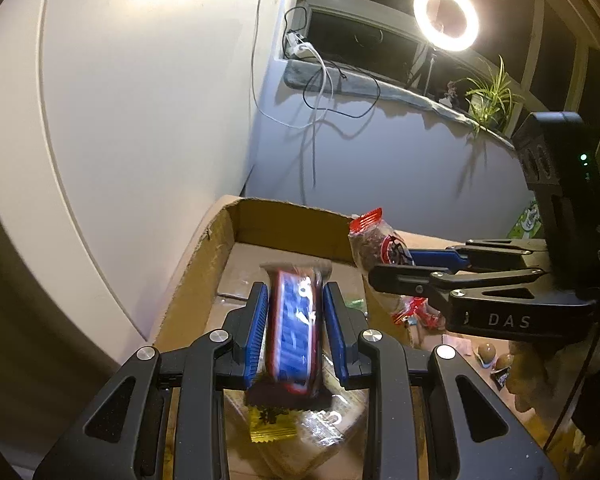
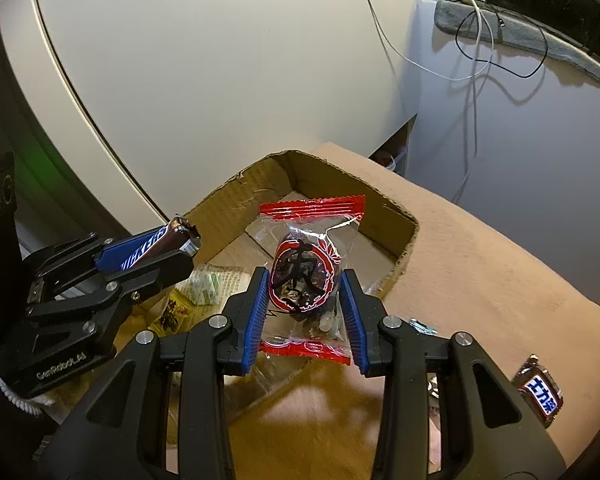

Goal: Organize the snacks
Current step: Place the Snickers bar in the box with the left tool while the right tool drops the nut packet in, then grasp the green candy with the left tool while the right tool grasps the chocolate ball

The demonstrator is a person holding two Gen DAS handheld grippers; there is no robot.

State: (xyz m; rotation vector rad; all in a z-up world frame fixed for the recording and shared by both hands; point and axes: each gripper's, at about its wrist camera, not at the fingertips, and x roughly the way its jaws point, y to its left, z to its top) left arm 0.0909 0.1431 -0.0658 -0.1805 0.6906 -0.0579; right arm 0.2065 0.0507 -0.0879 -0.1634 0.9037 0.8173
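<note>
Carrying both loads over the cardboard box (image 2: 396, 216): my left gripper (image 1: 296, 332) has its fingers clamped on a Snickers bar (image 1: 296, 320); my right gripper (image 2: 306, 320) pinches a red-edged candy packet (image 2: 306, 272); several packets already lie inside; another chocolate bar (image 2: 538, 394) waits on the worktop (image 2: 480, 280); I judge sorting partly done.

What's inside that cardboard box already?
In the cardboard box lie a yellow wrapper, a pale green packet and clear packets; taped floor shows beyond. The left gripper with its Snickers bar covers part.
</note>
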